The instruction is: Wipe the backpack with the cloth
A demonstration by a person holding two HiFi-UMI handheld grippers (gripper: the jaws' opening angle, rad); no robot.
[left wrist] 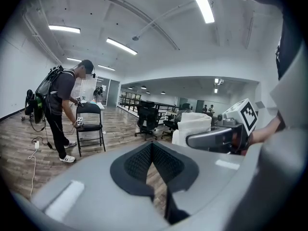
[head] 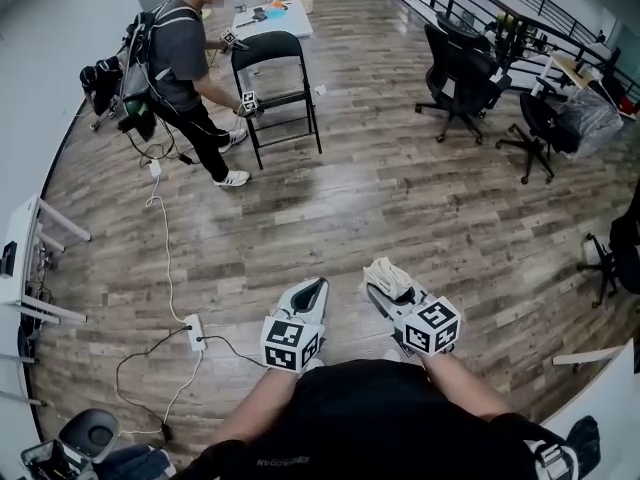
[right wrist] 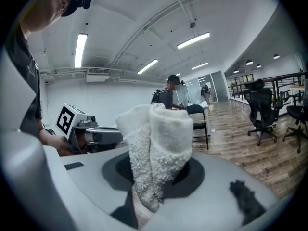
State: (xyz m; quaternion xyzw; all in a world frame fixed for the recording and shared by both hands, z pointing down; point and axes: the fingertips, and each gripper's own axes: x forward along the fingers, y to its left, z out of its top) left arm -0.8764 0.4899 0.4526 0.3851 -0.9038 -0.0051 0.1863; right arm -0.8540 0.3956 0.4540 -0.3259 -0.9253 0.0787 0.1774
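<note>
My right gripper (head: 378, 288) is shut on a white fluffy cloth (head: 388, 276), which sticks up bunched between its jaws in the right gripper view (right wrist: 156, 143). My left gripper (head: 316, 287) sits beside it to the left, shut with nothing held; its black pads (left wrist: 139, 162) meet at the tip. Both hover low over the wooden floor, close to my body. A dark backpack (head: 137, 63) is on the back of a person (head: 185, 63) who bends over a black folding chair (head: 275, 78) far off at the upper left. The left gripper view shows that backpack (left wrist: 45, 88) too.
A white power strip (head: 195, 333) with trailing cables lies on the floor left of my grippers. Black office chairs (head: 460, 68) stand at the upper right. White table frames (head: 30, 258) line the left wall. Another dark bag (head: 100, 80) hangs near the far left wall.
</note>
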